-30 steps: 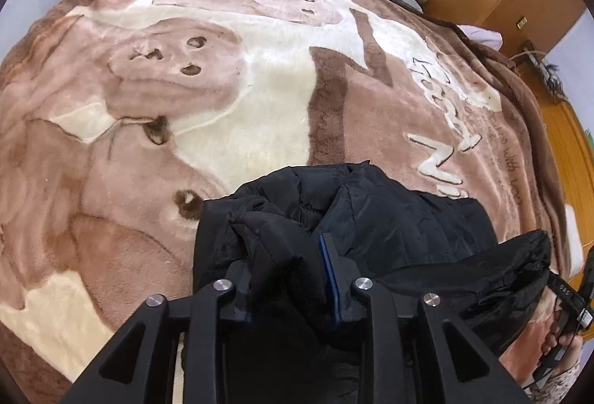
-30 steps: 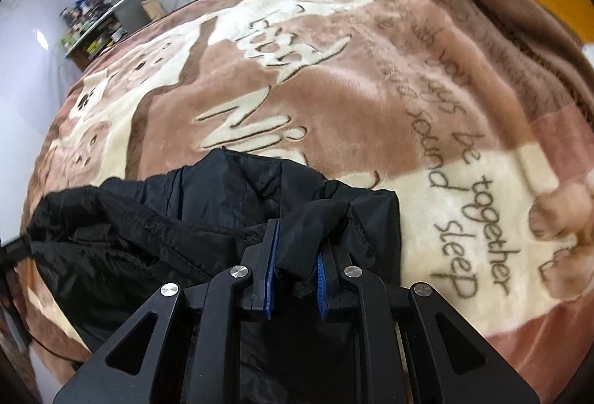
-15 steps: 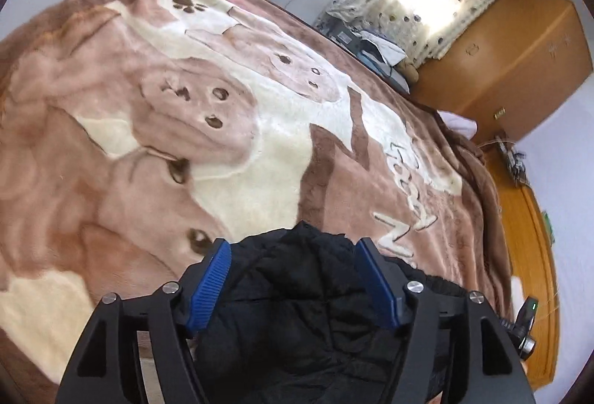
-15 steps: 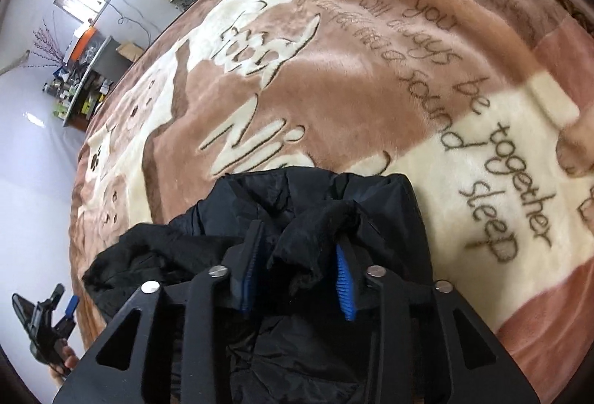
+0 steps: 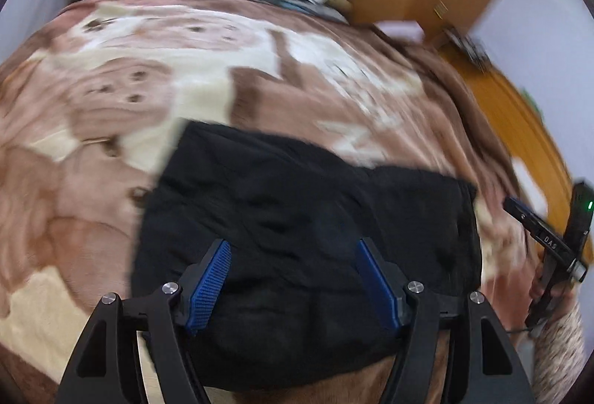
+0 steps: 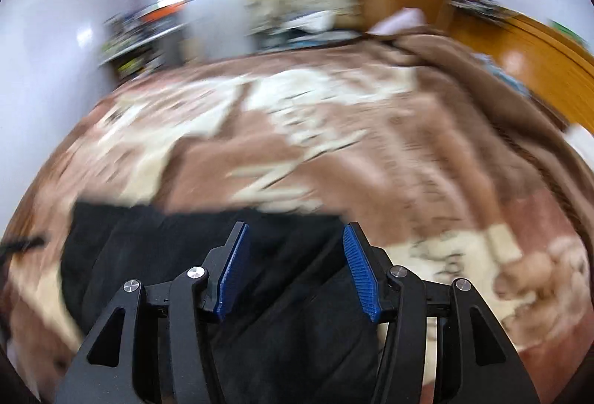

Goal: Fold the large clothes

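Fabric of the black jacket (image 5: 304,218) lies folded on the bed's brown blanket (image 5: 111,181), below the left tool (image 5: 293,277), which is spread wide and empty (picture blurred). From the right wrist, the right tool (image 6: 293,263) is likewise released above it; next, press the bundle flat, squaring edges.

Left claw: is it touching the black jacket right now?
Cannot tell. In the left wrist view the left claw is wide open over the black jacket, nothing pinched between the pads, but motion blur hides whether any gap separates them.
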`<state>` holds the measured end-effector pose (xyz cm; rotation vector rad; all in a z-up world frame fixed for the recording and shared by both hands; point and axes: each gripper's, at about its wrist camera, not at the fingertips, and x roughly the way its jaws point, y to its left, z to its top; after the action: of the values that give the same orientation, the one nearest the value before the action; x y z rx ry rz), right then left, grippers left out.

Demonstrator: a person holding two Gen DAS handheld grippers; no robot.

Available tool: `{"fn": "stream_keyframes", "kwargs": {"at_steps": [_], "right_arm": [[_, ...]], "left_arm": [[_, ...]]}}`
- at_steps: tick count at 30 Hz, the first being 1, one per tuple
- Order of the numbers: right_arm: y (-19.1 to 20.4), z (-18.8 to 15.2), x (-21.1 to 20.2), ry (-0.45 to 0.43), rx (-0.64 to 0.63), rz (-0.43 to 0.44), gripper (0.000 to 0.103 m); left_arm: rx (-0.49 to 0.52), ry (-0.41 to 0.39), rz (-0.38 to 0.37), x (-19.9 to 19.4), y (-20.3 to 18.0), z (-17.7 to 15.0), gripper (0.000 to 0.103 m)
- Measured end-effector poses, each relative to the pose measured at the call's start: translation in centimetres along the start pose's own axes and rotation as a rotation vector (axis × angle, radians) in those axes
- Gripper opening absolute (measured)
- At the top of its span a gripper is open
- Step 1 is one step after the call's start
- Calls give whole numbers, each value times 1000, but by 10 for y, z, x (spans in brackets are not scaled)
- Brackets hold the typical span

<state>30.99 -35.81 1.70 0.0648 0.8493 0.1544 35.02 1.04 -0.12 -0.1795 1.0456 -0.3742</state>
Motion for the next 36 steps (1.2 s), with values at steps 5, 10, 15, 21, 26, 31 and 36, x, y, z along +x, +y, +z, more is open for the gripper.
{"fn": "stream_keyframes", "kwargs": {"at_steps": [5,10,15,21,26,31,36], "right_arm": [[30,-35,25,87,-54,65,53],[55,-42,55,108,-67,115,53],[64,-34,100,183,-31,44,53],[49,-15,143,278,67,52,53],[40,-16,171,362,109,70,52],[53,-22,184,389,54,11,52],[53,-21,197,420,70,-6,52]], "left_arm": [[85,45,-5,33,-42,-14,69],[101,103,67,70,-62,-15,69],[85,95,167,96,-57,-8,69],[-8,151,222,127,-26,15,71],[19,215,245,149,-23,19,71],[-3,224,248,168,-16,15,72],[-11,223,269,177,-15,15,72]]}}
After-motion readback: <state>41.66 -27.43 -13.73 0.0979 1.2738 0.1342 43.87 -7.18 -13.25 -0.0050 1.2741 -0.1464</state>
